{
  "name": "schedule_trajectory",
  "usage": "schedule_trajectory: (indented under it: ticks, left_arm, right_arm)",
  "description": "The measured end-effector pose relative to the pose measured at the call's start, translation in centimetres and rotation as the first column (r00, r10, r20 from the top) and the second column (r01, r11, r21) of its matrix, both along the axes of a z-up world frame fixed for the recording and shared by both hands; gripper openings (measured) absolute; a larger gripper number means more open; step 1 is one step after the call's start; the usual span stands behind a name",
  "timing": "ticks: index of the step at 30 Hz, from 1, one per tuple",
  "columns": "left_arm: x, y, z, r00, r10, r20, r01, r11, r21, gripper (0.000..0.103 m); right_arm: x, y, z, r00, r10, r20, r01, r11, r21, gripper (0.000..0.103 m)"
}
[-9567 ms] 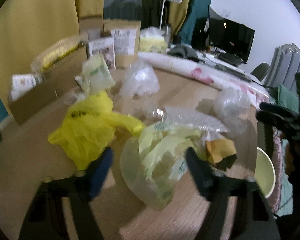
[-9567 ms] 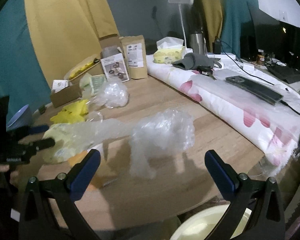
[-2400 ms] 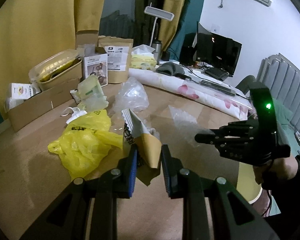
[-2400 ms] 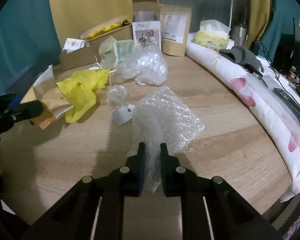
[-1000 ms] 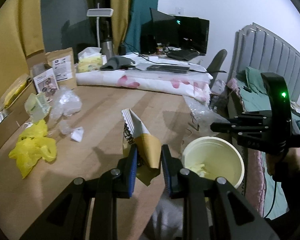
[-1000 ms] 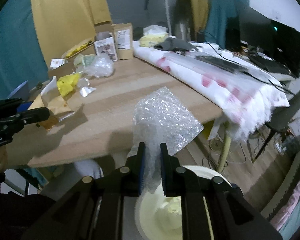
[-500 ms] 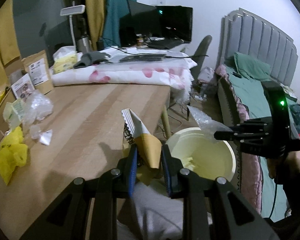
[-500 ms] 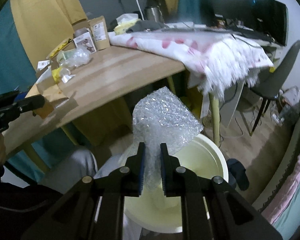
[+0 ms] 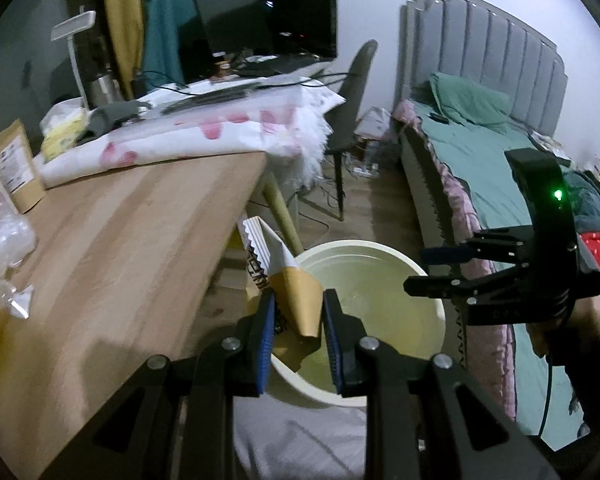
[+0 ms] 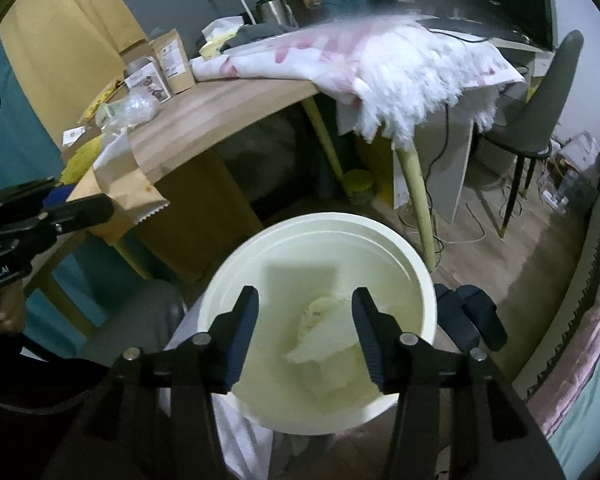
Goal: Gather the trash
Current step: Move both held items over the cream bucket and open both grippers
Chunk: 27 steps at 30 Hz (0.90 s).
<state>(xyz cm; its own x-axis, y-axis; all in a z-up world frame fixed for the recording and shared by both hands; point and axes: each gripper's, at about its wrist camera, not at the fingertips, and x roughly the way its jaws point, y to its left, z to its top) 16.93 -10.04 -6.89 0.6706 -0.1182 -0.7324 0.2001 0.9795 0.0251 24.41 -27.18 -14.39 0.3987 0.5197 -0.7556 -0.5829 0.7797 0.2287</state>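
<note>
Released since the previous frame, crumpled clear bubble wrap [image 10: 324,344] is lying in the round cream plastic bin [image 10: 228,280]; right gripper [image 10: 305,330] is hanging wide open, left gripper [image 9: 298,338] is pinching a brown-and-white paper bag [image 9: 290,284].

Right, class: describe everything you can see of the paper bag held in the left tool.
The paper bag is brown kraft paper with a white inner face, black print on one side and a zigzag-cut mouth. It is crumpled and folded, tilted with its mouth up and away. The left tool is shut on its lower part, blue pads pressing both sides. It hangs off the wooden table, partly over the rim of the pale yellow bin.
</note>
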Motion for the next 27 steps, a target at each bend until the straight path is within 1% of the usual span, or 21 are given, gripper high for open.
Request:
schedule_trajectory:
  ticks: [10, 13, 15, 18, 23, 27]
  left_arm:
    - [2.5, -2.8, -2.2, 0.993, -0.094, -0.069, 0.094, 0.996, 0.002, 0.025]
    - [3.4, -3.9, -3.2, 0.987, -0.123, -0.104, 0.123, 0.992, -0.006, 0.032]
    - [3.9, -4.4, -3.7, 0.980, -0.151, -0.129, 0.149, 0.988, -0.026, 0.045]
    - [4.1, -4.6, -3.7, 0.978, -0.165, -0.129, 0.162, 0.986, -0.033, 0.054]
    - [4.0, -4.2, -3.3, 0.980, -0.164, -0.116, 0.160, 0.986, -0.043, 0.060]
    - [3.5, -3.5, -2.7, 0.984, -0.149, -0.102, 0.145, 0.988, -0.043, 0.061]
  right_arm:
    - [0.4, -2.8, -1.0, 0.997, -0.075, -0.020, 0.075, 0.997, -0.010, 0.047]
    - [0.4, -3.3, -1.2, 0.995, -0.092, -0.024, 0.092, 0.996, -0.014, 0.047]
    - [0.6, -3.6, -1.2, 0.994, -0.103, -0.024, 0.103, 0.995, -0.018, 0.047]
    - [0.7, -3.9, -1.0, 0.993, -0.118, -0.021, 0.117, 0.993, -0.027, 0.047]
    - [0.9, -3.5, -0.7, 0.992, -0.124, -0.015, 0.124, 0.992, -0.037, 0.047]
    - [1.0, -2.4, -0.2, 0.995, -0.104, -0.007, 0.103, 0.994, -0.042, 0.048]
